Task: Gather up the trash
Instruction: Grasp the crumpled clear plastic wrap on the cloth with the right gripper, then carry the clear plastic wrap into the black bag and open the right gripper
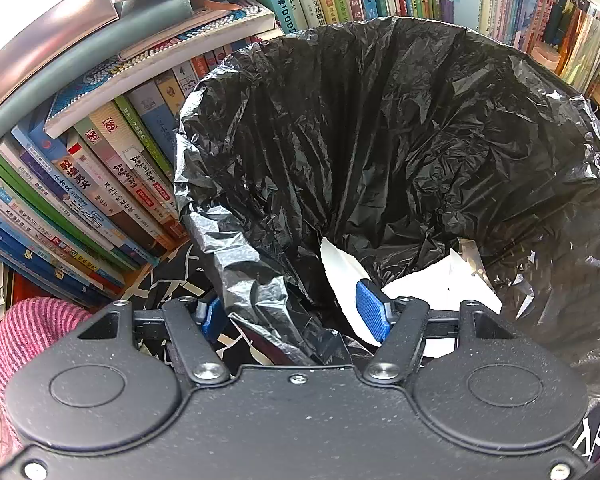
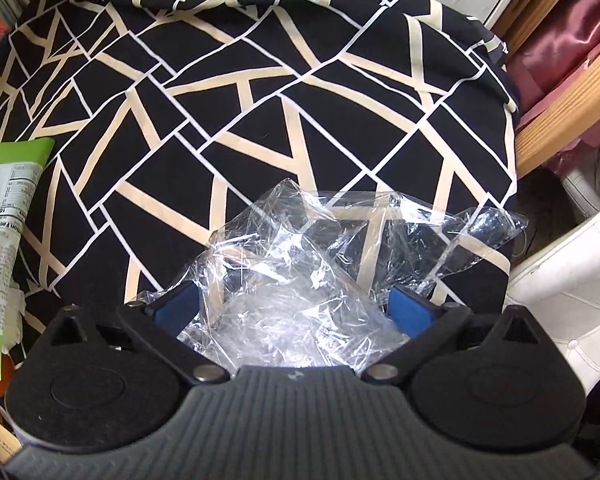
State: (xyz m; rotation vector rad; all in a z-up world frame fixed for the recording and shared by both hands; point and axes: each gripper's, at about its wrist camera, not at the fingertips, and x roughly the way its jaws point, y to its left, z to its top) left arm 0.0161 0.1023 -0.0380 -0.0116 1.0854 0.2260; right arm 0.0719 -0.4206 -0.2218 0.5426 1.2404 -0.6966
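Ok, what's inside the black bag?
White paper lies at the bottom of the black bag. The left gripper and a bag fold cover the near part, so anything beneath is hidden.

Crumpled clear wrap (image 2: 300, 280) — on patterned cloth (image 2: 260, 100)

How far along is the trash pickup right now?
Done: white paper lies inside the black trash bag, whose rim the left gripper pinches. In hand: the open right gripper straddles clear plastic wrap. Left: the green snack wrapper.
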